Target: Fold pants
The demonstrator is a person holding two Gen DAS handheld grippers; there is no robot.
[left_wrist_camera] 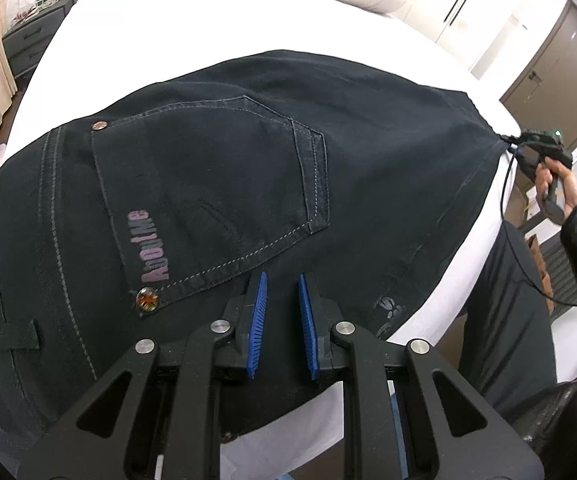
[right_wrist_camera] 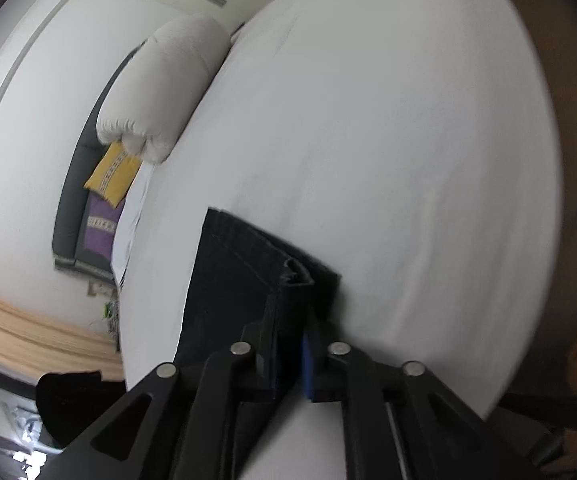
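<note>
On the white bed sheet we spread the dark denim pants, left gripper nearly closed at six o'clock, apparently empty, right gripper astride the hem at three o'clock to stretch them flat.

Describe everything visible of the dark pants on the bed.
The black denim pants lie spread on the white bed sheet, seat side up. Light stitching outlines a back pocket bearing pink lettering and two metal rivets. The left tongs hover over the fabric. The right tongs have denim between their blue pads.
</note>
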